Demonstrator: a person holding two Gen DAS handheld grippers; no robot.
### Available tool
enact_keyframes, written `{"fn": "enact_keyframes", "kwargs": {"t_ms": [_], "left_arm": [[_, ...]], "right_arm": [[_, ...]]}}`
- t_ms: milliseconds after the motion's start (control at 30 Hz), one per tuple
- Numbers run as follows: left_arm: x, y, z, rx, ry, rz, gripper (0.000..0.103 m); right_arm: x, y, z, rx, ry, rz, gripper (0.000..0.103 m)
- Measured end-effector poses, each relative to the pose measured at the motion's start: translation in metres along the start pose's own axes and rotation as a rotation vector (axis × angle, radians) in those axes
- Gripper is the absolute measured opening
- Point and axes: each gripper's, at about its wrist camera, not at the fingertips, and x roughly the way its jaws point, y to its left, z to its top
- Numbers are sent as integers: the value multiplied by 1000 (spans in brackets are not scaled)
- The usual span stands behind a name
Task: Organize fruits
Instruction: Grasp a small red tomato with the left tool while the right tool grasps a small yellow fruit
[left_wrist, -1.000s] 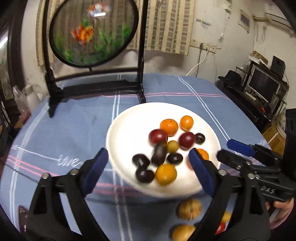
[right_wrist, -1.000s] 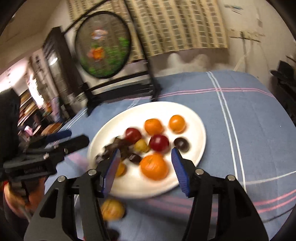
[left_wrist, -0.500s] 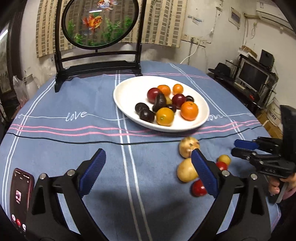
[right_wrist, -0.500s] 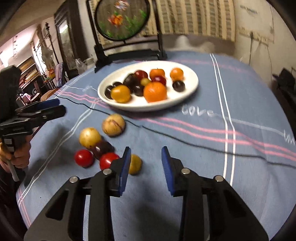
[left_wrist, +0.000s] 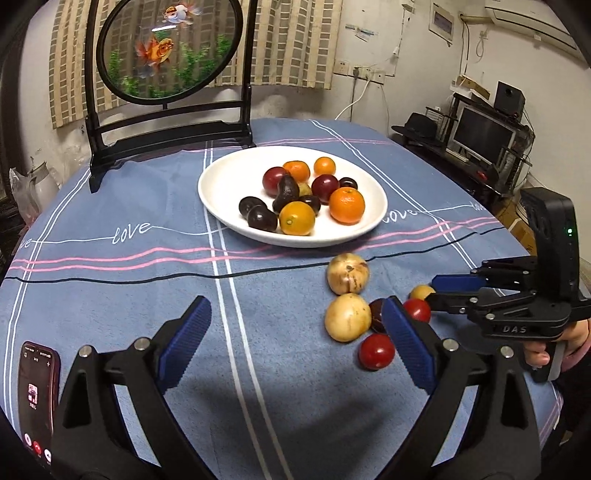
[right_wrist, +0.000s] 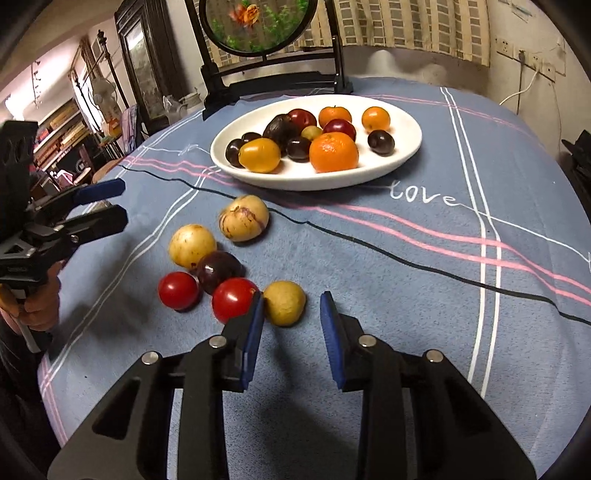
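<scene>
A white plate (left_wrist: 218, 184) (right_wrist: 406, 147) holds several oranges, dark plums and other fruit. Loose on the blue cloth lie two pale yellow fruits (right_wrist: 192, 245) (right_wrist: 243, 218), a dark plum (right_wrist: 218, 269), two red tomatoes (right_wrist: 178, 290) (right_wrist: 234, 299) and a small yellow-green fruit (right_wrist: 284, 302). My right gripper (right_wrist: 291, 325) is open and empty, just short of the small yellow-green fruit, its left finger beside the nearer tomato. My left gripper (left_wrist: 291, 343) is wide open and empty, above the cloth to the left of the loose fruit (left_wrist: 347, 317).
A black stand with a round goldfish panel (left_wrist: 166, 48) stands behind the plate. A phone (left_wrist: 38, 391) lies at the near left on the table. A desk with a monitor (left_wrist: 480, 136) is off the table's right side.
Both grippers have pulled back from over the plate toward the near side of the table. The right gripper has narrowed and come down close to the small yellow-green fruit.
</scene>
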Motion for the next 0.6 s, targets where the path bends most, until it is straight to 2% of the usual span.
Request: {"fn": "enact_keyframes", "kwargs": {"t_ms": [267,400,600], "left_arm": [[-2,-12,-3,39,14,-69,95],[-2,-18,-6,68,20,-78,95],[4,-33,-14,149,61,-98,95]], "right_arm": [[9,3,2,-1,5,2,33],[13,4,4,4,11,2,33],[13,6,4,7,0,-1,26]]}}
